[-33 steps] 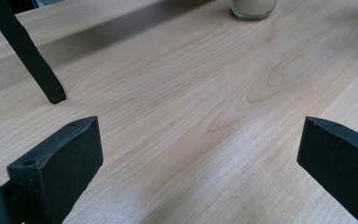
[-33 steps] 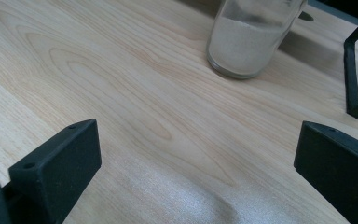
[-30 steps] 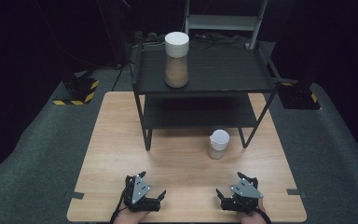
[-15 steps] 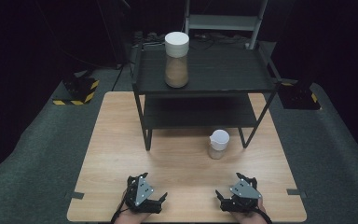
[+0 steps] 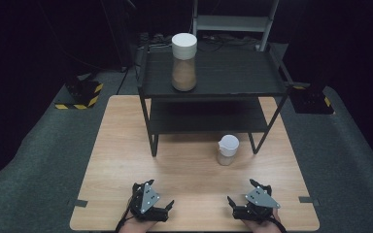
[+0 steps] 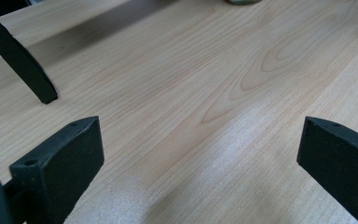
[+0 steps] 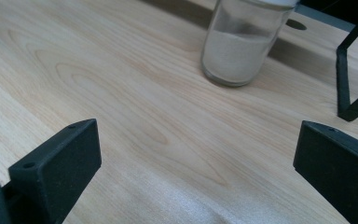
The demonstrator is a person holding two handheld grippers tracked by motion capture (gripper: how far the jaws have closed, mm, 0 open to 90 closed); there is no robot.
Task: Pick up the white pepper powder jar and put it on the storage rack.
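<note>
Left tool point(image 5: 151, 195): held low over the tabletop point(image 5: 126, 145) near the front edge, toward the front-left corner; jaws spread wide, nothing between them but bare wood in the left gripper view.
Right tool point(image 5: 248, 192): held low near the front edge, toward the front-right corner; jaws spread wide and empty, seen in the right gripper view point(image 7: 196, 158).
Small jar point(image 5: 228, 150): stood upright on the tabletop, white lid, pale powder inside; placed just in front of the shelf rack point(image 5: 213, 92), beside its front-right leg, well apart from the right tool.
Tall jar point(image 5: 184, 61): stood upright on the rack's top shelf, toward its left side; white lid, brown contents.
</note>
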